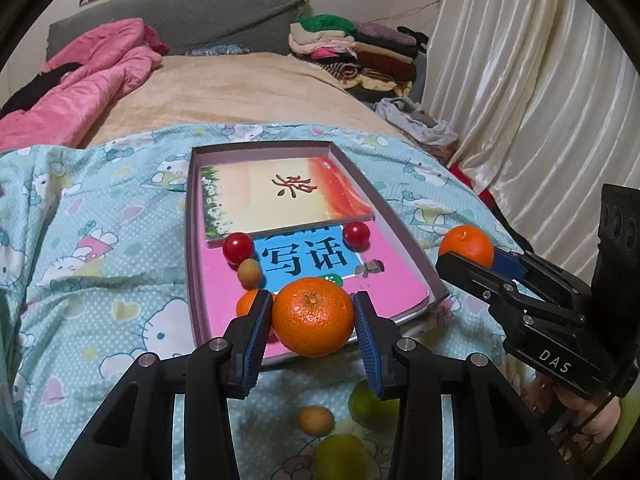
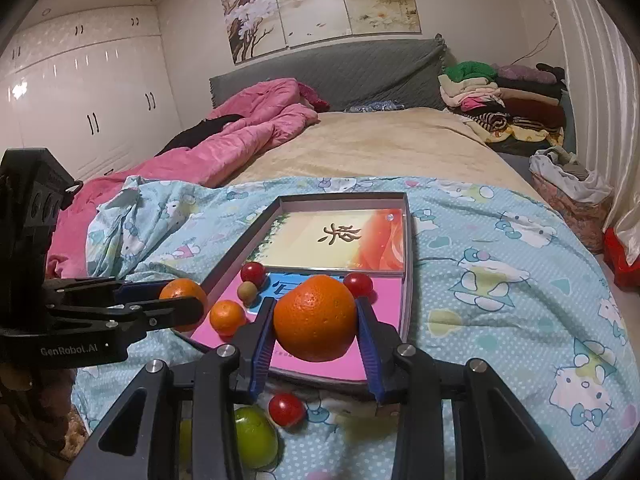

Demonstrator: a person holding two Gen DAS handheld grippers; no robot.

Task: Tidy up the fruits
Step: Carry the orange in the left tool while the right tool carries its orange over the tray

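Note:
My left gripper is shut on a large orange above the near end of a shallow box tray. To its right, my right gripper is shut on a second orange beside the tray's right wall. The right wrist view shows that orange between the right gripper's blue pads, and the left gripper shut on its orange at the tray's left edge. In the tray lie two cherry tomatoes, a small brown fruit and a small orange.
Two books line the tray's floor. On the patterned sheet in front of the tray lie a cherry tomato, green fruits and a small brown fruit. A pink quilt and folded clothes lie farther back.

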